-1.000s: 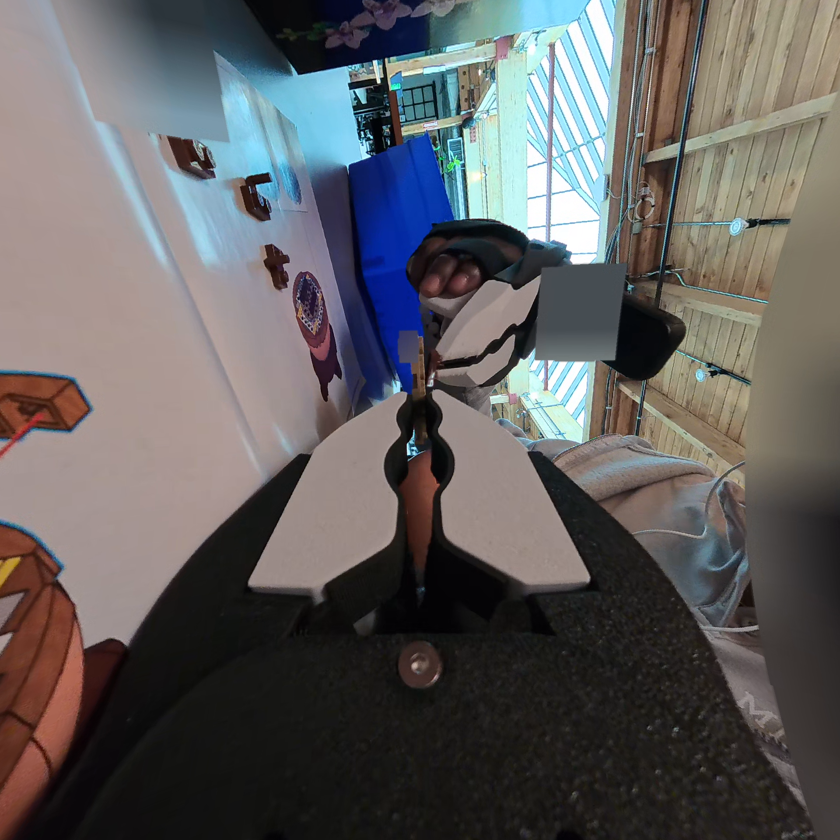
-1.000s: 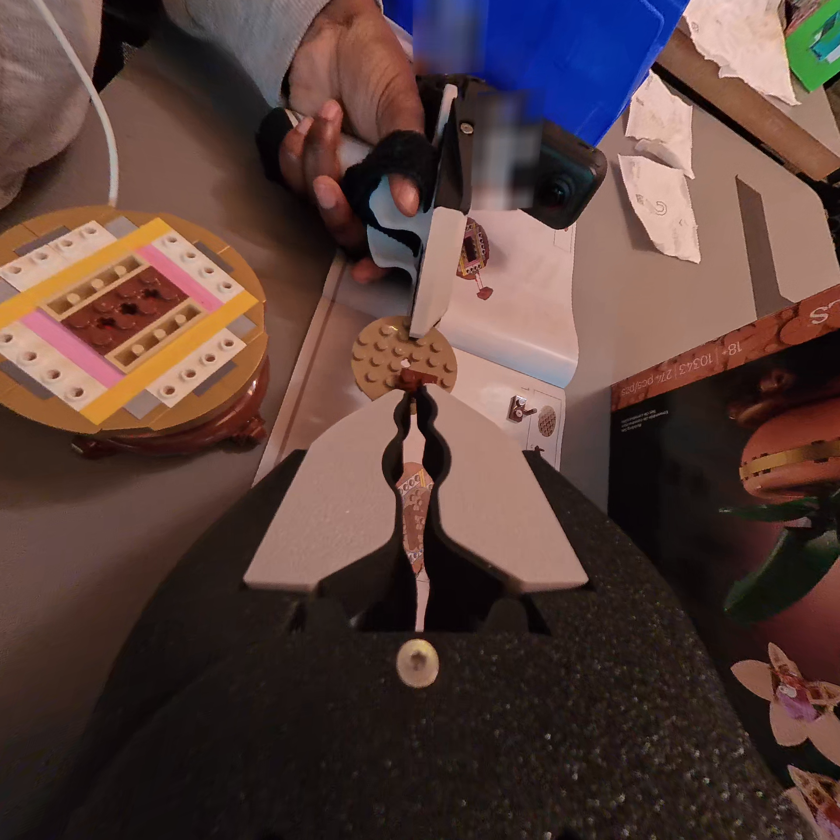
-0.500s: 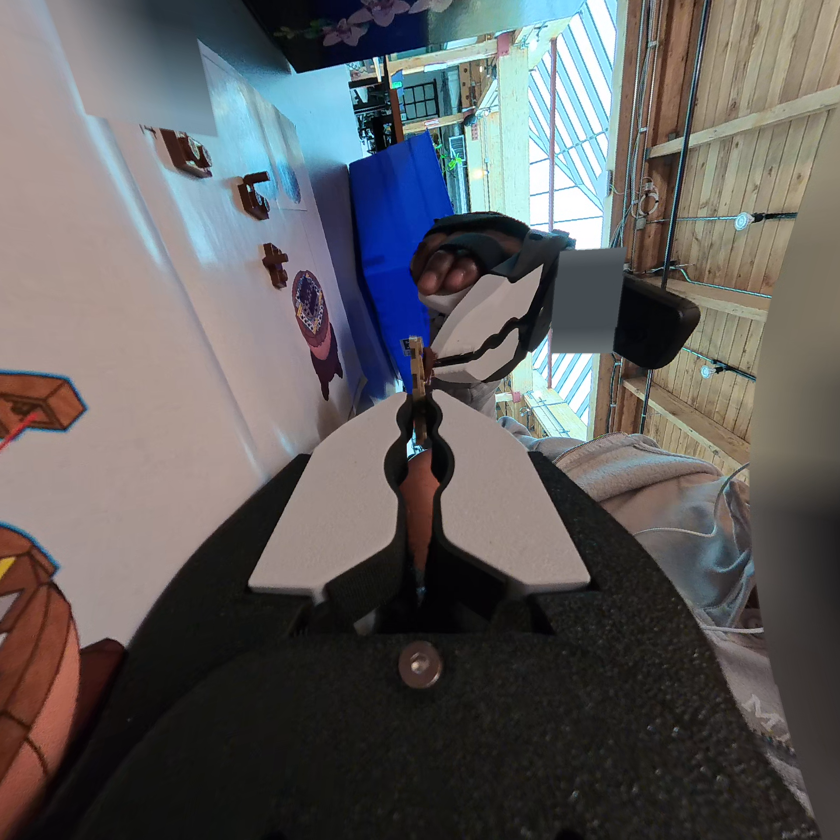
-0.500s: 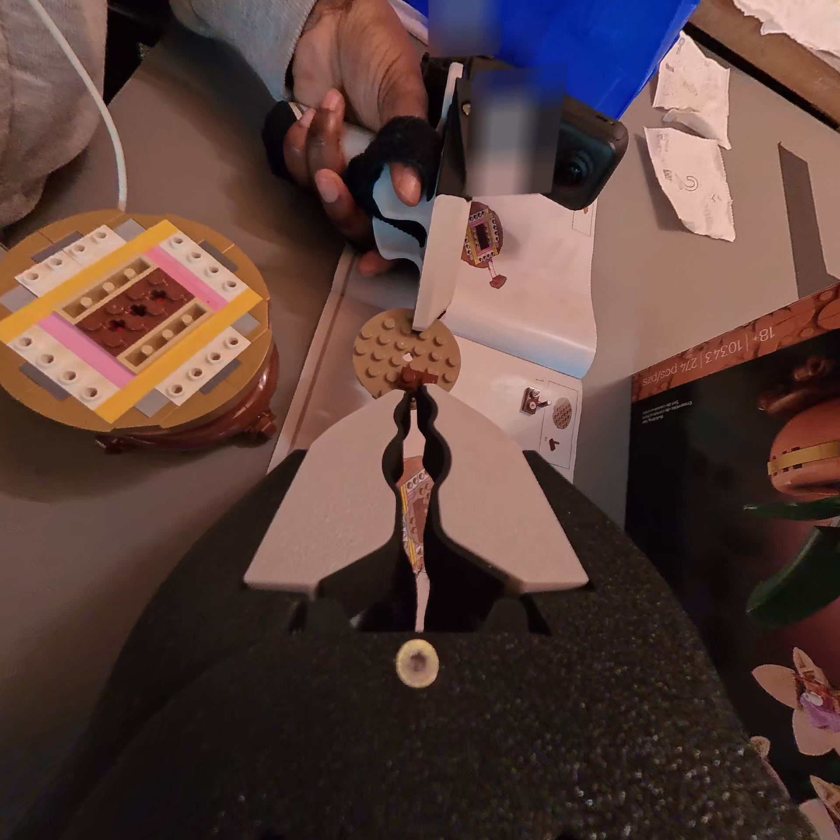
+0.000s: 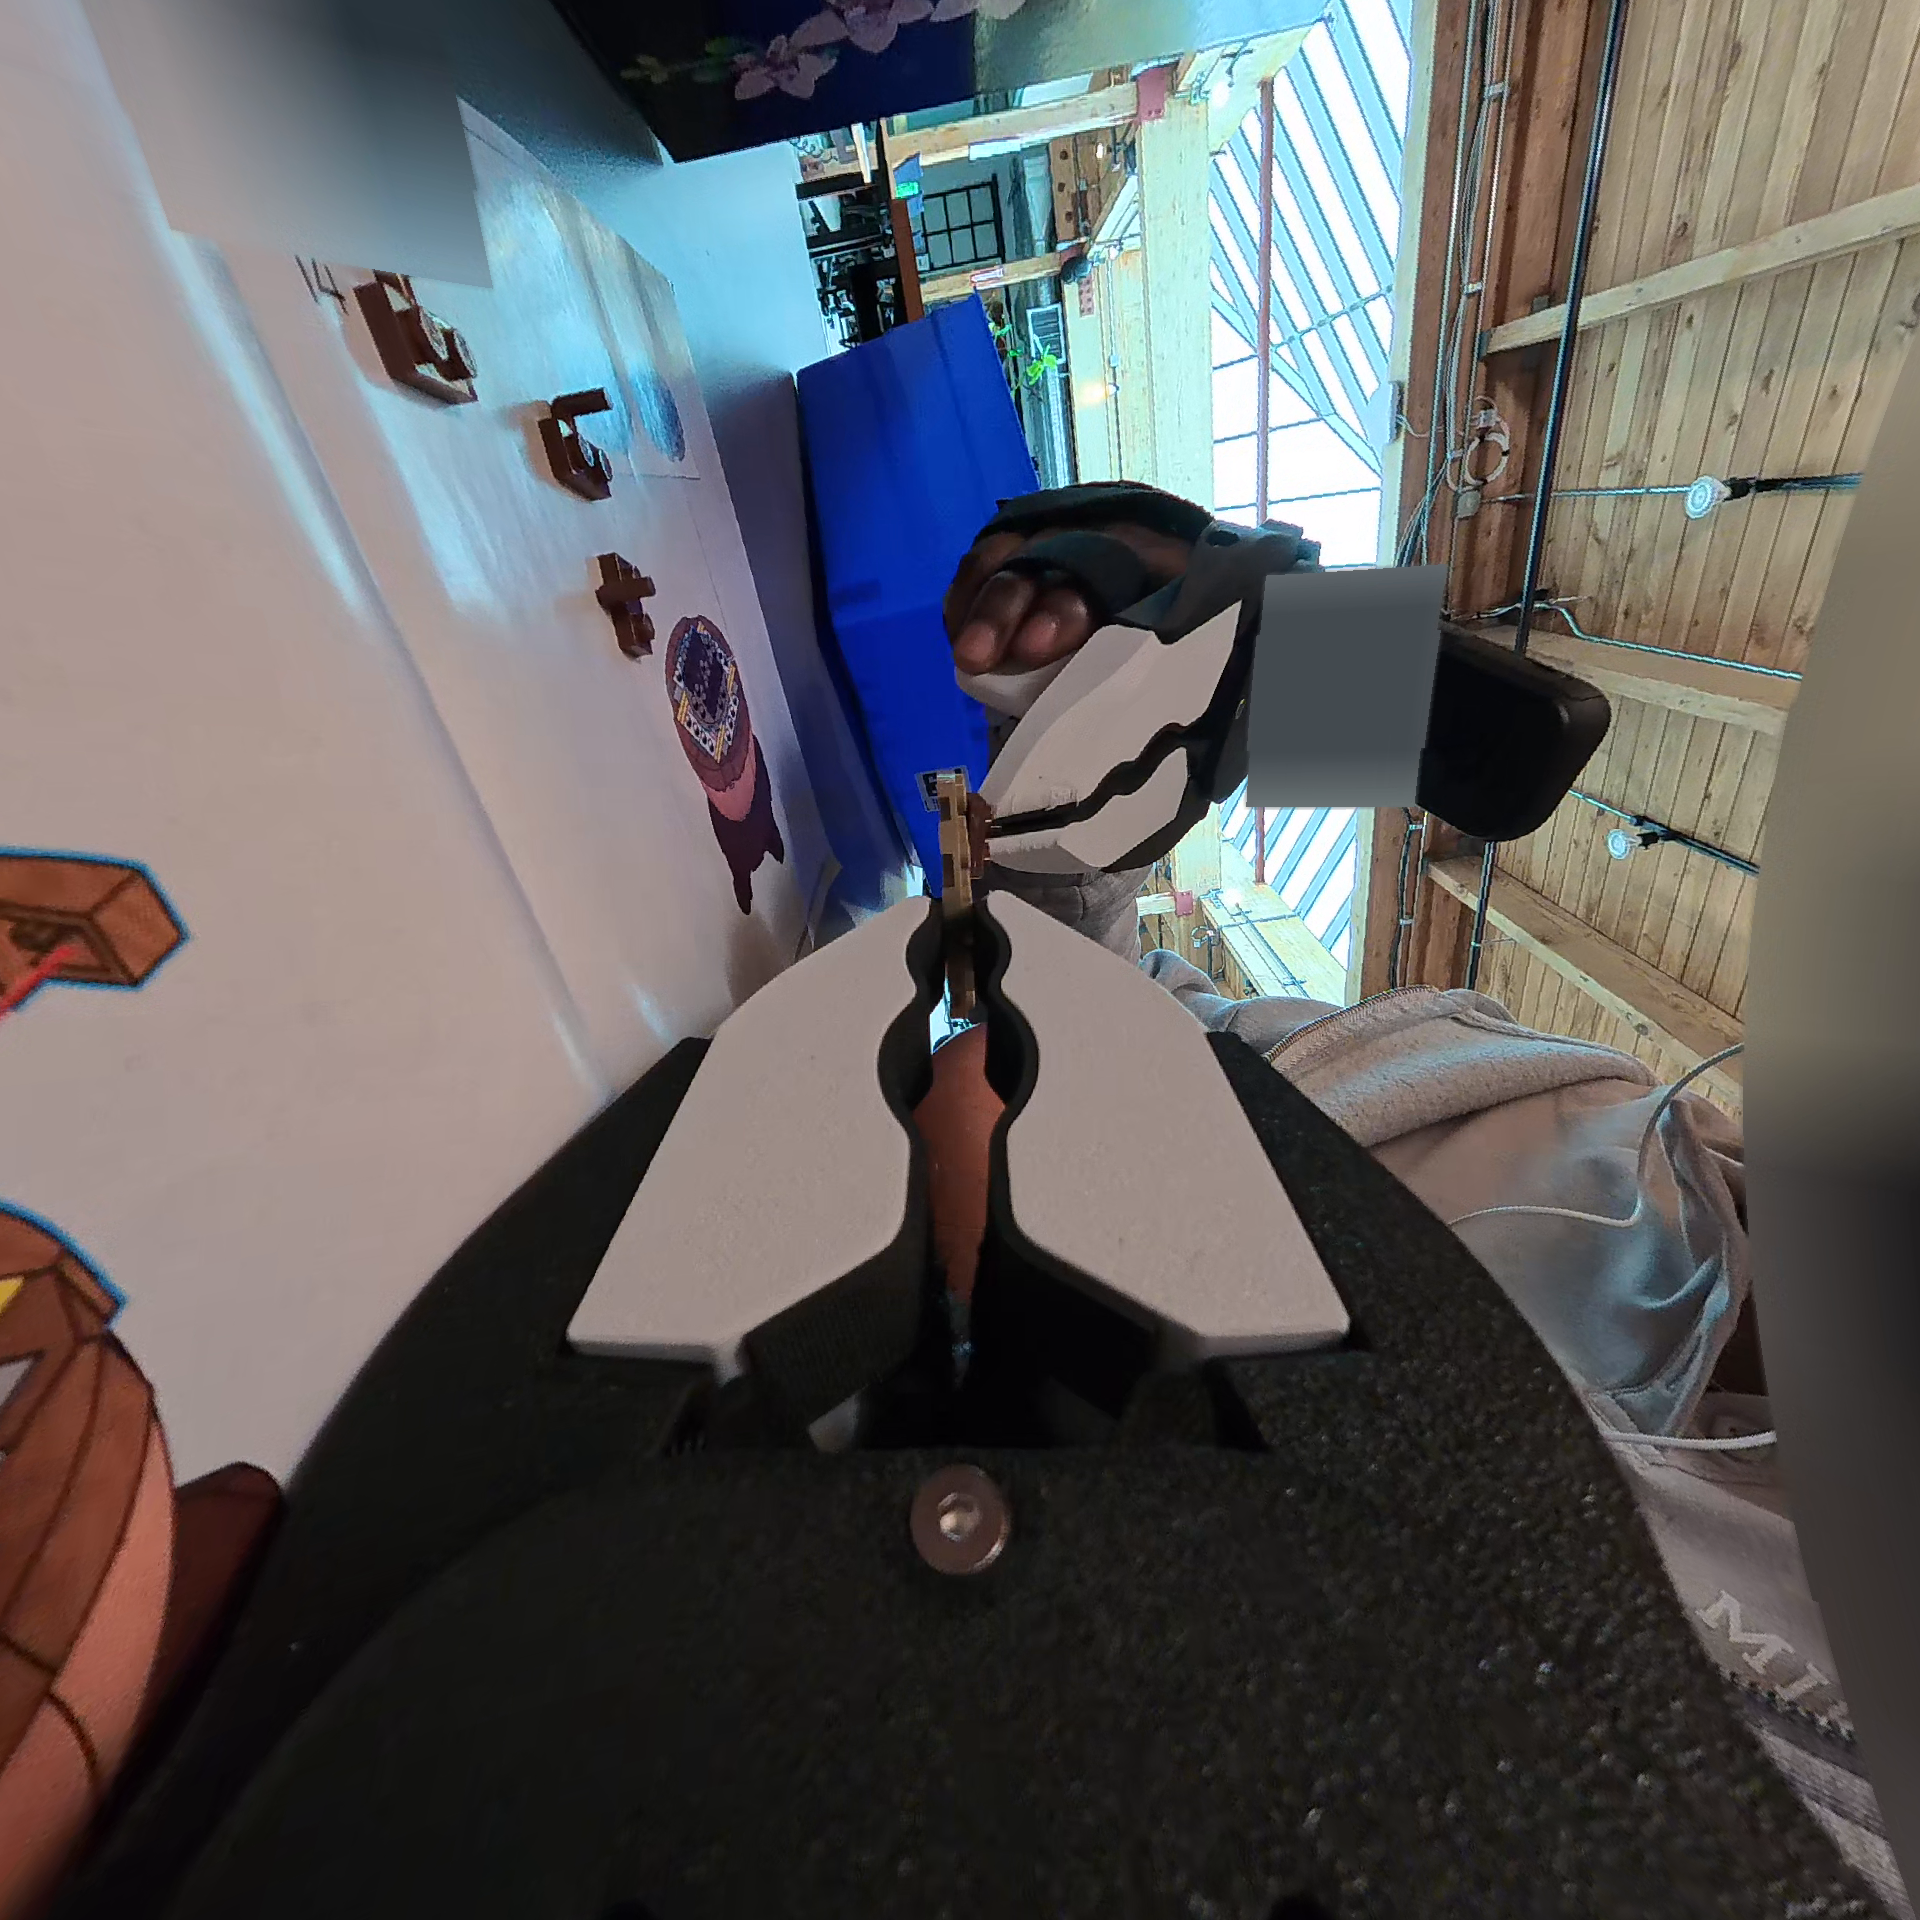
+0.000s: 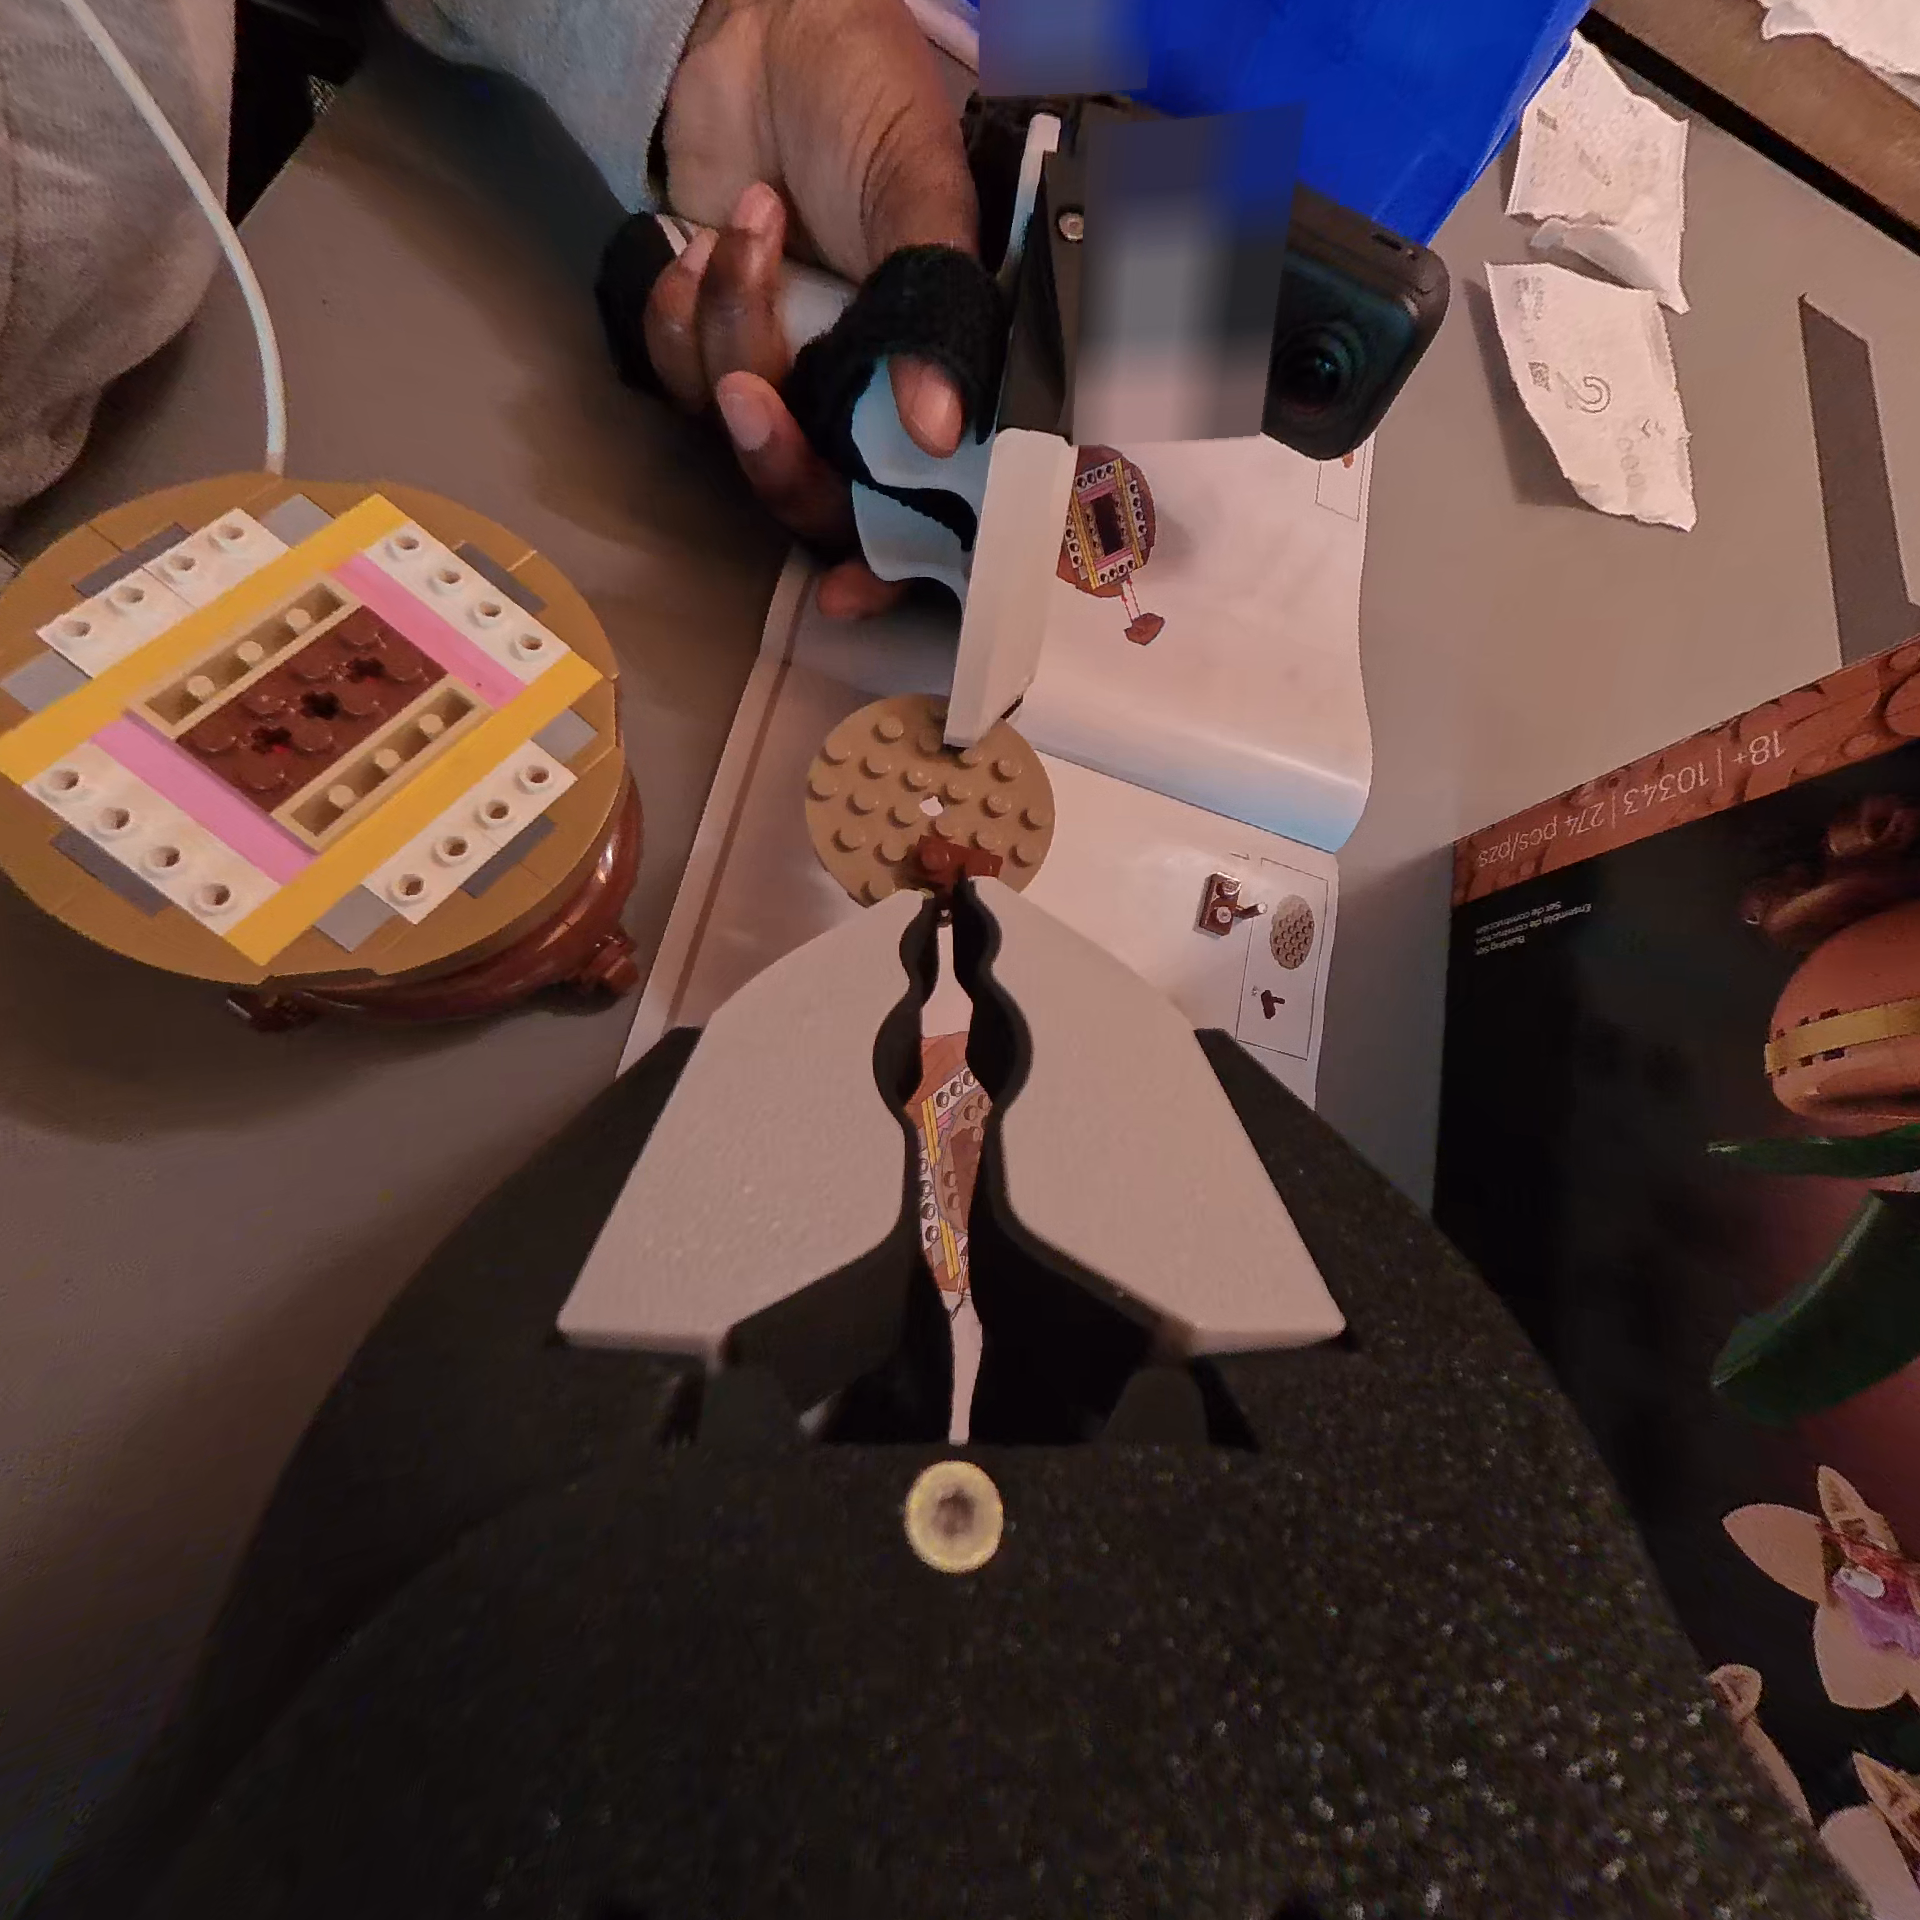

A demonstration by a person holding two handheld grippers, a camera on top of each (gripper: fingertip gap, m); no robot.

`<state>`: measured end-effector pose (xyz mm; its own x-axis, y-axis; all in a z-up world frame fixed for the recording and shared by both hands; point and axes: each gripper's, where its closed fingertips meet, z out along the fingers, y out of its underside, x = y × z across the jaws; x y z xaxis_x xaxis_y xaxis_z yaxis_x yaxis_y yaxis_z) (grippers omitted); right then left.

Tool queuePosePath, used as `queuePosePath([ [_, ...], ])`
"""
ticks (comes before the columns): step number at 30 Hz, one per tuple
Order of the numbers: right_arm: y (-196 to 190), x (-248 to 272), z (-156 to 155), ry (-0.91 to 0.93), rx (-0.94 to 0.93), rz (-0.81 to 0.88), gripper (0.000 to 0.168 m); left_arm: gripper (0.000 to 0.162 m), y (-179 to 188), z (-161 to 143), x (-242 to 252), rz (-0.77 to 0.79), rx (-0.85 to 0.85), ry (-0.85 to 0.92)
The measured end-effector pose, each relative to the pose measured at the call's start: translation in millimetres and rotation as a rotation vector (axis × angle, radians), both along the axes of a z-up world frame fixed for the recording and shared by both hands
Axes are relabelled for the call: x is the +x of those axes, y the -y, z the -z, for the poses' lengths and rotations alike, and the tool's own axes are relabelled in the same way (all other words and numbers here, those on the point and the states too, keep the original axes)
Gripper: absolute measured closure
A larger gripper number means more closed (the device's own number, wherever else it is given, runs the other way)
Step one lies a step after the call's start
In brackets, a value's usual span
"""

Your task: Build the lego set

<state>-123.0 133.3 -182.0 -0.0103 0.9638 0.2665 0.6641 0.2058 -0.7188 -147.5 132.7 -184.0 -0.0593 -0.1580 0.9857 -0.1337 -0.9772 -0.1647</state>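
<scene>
Now, step in hand: I press the small brown piece [image 6: 940,860] onto the studs of the round tan plate [image 6: 928,798], near its edge at 6 o'clock in the right wrist view.
Left gripper [image 6: 977,727]: it is closed on the far rim of the round tan plate, at 12 o'clock of the plate, and holds it in the air above the instruction booklet [image 6: 1195,717].
Right gripper [image 6: 948,902]: its jaws stand nearly together and pinch the small brown piece at the tips.
How to do it well: I think I must push straight along the studs, square to the plate's face. The plate is held only at one rim, so a strong push at the opposite rim can turn it in the grip. I would press gently and keep both grippers steady.
Check: in the left wrist view the plate [image 5: 954,883] shows edge-on, and the brown piece sits against its right face. I cannot tell if it is fully seated.
Round base [image 6: 301,707]: the larger built part, with yellow, pink and white strips, rests on the table [image 6: 468,343] at 9 o'clock, well apart.
Set box [image 6: 1683,1091]: it lies at 3 o'clock, beside the booklet.
Blue bin [image 6: 1382,94]: at 12 o'clock, behind the left gripper.
Torn paper bags [image 6: 1590,395]: at 1 o'clock, far from the work.
In the way: nothing lies between the piece and the plate, as far as I see; only my own fingertips hide the contact point.
</scene>
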Motion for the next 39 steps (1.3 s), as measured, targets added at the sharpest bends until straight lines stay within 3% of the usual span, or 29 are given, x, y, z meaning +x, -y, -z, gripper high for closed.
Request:
queuePosePath([
  [12, 3, 2, 0, 0.033, 0.009, -0.04, 0.166, 0.158, 2, 1, 1, 0.014, -0.003, -0.007],
  [20, 23, 4, -17, 0.17, -0.029, -0.396, 0.166, 0.158, 13, 1, 2, 0.106, -0.027, -0.004],
  [30, 14, 3, -12, 0.447, 0.045, -0.766, 0.166, 0.158, 23, -5, 0, 0.199, -0.062, 0.043],
  [39, 26, -4, -9, 0.458, 0.022, -1.019, 0.166, 0.158, 29, -6, -1, 0.248, -0.072, 0.052],
])
